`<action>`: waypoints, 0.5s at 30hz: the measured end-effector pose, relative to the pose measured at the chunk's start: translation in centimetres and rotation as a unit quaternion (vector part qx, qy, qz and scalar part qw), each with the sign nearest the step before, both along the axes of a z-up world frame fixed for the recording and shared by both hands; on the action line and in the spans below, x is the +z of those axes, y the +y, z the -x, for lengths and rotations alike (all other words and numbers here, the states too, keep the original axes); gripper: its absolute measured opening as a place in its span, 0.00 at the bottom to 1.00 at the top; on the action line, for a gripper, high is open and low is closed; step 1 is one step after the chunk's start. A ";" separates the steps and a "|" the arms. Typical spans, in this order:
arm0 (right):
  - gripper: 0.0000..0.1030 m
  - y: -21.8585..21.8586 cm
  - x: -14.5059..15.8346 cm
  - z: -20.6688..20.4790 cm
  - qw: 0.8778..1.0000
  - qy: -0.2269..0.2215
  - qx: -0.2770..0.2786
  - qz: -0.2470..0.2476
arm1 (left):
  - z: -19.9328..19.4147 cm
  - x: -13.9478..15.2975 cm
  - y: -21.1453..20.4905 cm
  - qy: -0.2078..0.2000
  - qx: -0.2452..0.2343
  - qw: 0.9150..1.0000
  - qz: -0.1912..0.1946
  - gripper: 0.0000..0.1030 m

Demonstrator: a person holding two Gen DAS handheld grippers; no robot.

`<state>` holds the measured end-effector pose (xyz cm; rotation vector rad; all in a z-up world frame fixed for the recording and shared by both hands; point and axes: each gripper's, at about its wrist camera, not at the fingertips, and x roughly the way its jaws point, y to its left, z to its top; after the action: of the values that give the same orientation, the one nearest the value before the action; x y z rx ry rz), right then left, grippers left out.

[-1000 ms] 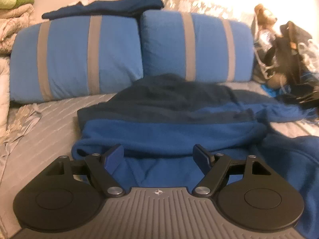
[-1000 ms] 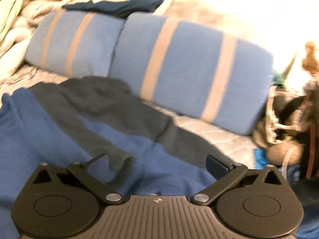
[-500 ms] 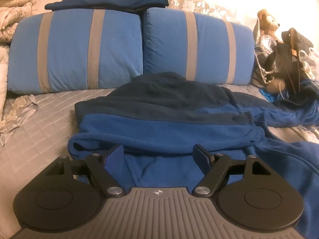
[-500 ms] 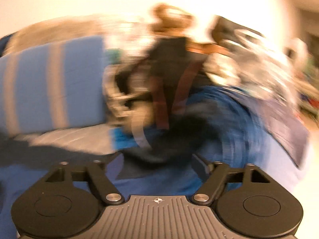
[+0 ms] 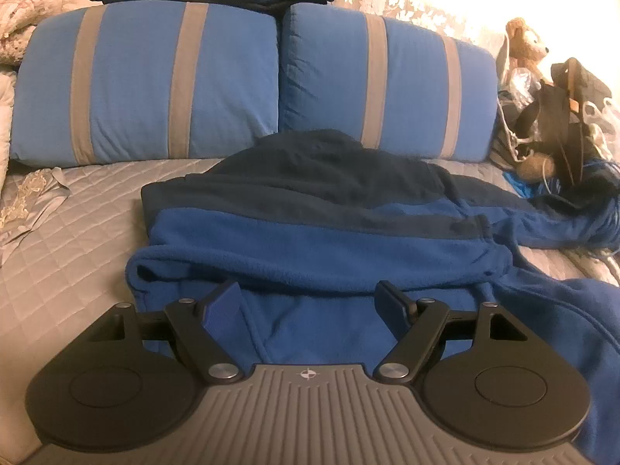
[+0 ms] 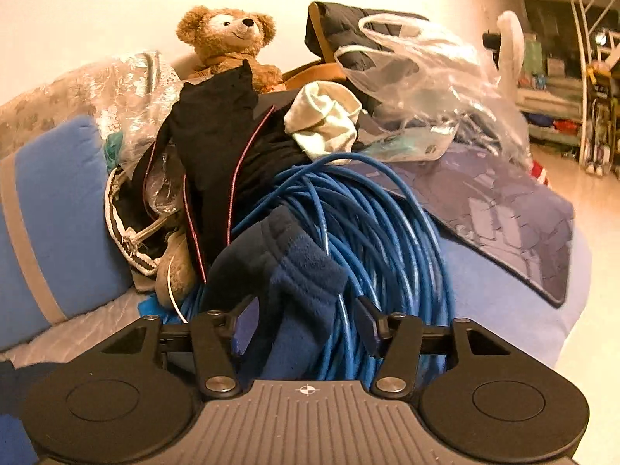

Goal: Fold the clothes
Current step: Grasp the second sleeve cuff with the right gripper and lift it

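Closing right gripper (image 6: 306,321) around the fleece sleeve cuff (image 6: 298,271) at centre frame, atop the blue cable coil (image 6: 372,213); pads not yet pressing. Left gripper (image 5: 310,302) gapes over the blue fleece (image 5: 310,240) mid-frame, gripping nothing.

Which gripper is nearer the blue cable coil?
Right. The right gripper sits directly at the cable coil, jaws closing around the fleece cuff; the left gripper is over the fleece's body, far off.

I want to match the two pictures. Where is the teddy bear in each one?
Left wrist view: teddy bear sits far right, near the top, beside the right striped pillow.
Right wrist view: teddy bear sits top centre-left, above the blue cable coil.
Shared landmark: the blue pillow with grey stripes.
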<state>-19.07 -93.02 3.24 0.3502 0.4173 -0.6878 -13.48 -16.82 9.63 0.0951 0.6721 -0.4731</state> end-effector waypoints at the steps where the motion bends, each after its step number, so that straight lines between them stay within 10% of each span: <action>1: 0.52 -0.2 0.0 -0.2 1.000 0.000 0.004 -0.004 | 0.0 0.0 0.0 0.001 -0.001 1.000 -0.002 0.74; 5: 0.16 -0.7 0.2 -1.0 1.000 0.009 0.003 -0.013 | 0.0 0.0 0.0 0.001 0.000 1.000 -0.002 0.74; 15: 0.11 3.7 5.0 -2.1 0.998 0.029 0.044 0.046 | -0.1 -0.1 0.2 0.003 0.001 1.000 0.002 0.74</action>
<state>-17.02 -89.34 8.25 0.2244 0.4516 -0.6297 -13.41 -16.58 9.57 0.0897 0.6767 -0.4731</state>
